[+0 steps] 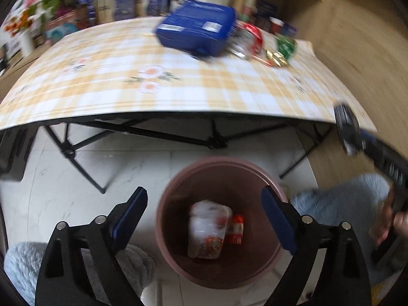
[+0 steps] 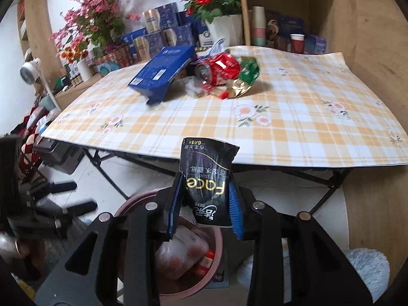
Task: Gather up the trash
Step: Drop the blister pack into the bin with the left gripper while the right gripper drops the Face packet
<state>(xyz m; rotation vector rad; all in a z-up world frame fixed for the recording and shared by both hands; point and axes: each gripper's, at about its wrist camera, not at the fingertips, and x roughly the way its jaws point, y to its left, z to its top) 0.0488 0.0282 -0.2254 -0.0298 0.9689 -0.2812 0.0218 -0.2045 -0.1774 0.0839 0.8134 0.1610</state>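
My left gripper hangs open over a pink bin on the floor, with nothing between its fingers. A white plastic wrapper and a small red pack lie in the bin. My right gripper is shut on a black tissue pack, held above the bin's rim in front of the table edge. On the checked tablecloth lie a blue box, a crushed red can, a green wrapper and gold foil.
The folding table's black legs stand behind the bin. Fluffy pale-blue fabric lies right of the bin, grey fluff to its left. Flower pots, stacked boxes and a wooden shelf line the wall behind the table.
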